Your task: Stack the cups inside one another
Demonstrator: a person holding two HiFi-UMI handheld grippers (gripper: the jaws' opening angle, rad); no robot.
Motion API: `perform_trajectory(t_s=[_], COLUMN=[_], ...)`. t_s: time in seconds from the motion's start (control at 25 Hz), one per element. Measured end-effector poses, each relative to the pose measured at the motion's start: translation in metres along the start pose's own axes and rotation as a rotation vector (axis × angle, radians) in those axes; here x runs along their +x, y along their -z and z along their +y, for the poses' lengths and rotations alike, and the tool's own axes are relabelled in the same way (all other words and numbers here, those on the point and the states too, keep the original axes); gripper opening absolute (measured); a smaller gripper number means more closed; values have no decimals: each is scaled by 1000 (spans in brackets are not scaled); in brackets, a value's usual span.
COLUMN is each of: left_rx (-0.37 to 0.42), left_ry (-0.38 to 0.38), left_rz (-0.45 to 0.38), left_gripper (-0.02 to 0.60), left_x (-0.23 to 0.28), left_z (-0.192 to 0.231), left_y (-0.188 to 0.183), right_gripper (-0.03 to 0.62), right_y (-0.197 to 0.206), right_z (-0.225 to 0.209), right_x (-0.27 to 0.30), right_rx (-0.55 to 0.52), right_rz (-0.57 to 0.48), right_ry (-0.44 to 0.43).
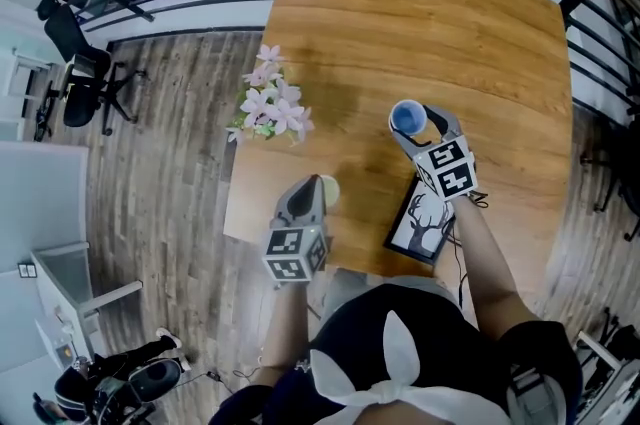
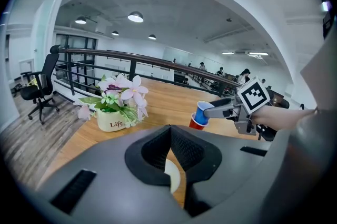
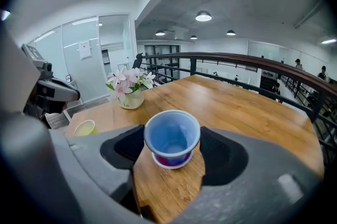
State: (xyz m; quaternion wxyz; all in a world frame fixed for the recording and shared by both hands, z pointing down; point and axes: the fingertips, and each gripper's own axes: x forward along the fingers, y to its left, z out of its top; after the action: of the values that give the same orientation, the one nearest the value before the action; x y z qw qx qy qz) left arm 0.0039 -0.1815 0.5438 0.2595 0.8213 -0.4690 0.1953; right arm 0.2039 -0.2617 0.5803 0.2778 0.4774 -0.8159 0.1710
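Head view: the table (image 1: 480, 43) from above, with flowers (image 1: 268, 108) at its left edge and a framed deer print (image 1: 424, 221) at its near edge. The right gripper (image 1: 413, 125) encloses the blue cup (image 1: 407, 118) near the table's middle. The left gripper (image 1: 313, 185) lies at the near left edge, with the yellow cup (image 1: 329, 190) just right of its tip.

Left gripper view: only here does the blue cup show as nested in a red cup (image 2: 195, 124), both upright on the table. This gripper's fingers (image 2: 152, 149) are closed tip to tip, and the yellow cup's pale rim shows beneath them; contact cannot be told.

Right gripper view: the fingers (image 3: 125, 146) press the blue cup's rim from both sides. A white rim and a purple-red band show below it.
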Motion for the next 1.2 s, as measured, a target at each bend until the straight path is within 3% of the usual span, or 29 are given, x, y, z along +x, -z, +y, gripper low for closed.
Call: perform_trajectory(t_s=[0.6, 1.2], left_rx=[10, 33], left_ry=[1, -3], left_rz=[-6, -67], left_gripper=[17, 17], left_x=[-3, -36], left_z=[-3, -6], left_y=[2, -12], right_gripper=[344, 342], right_y=[19, -22], right_z=[2, 35], right_x=[12, -35], right_rx=[-20, -62], right_rz=[59, -40], right_ry=[4, -15])
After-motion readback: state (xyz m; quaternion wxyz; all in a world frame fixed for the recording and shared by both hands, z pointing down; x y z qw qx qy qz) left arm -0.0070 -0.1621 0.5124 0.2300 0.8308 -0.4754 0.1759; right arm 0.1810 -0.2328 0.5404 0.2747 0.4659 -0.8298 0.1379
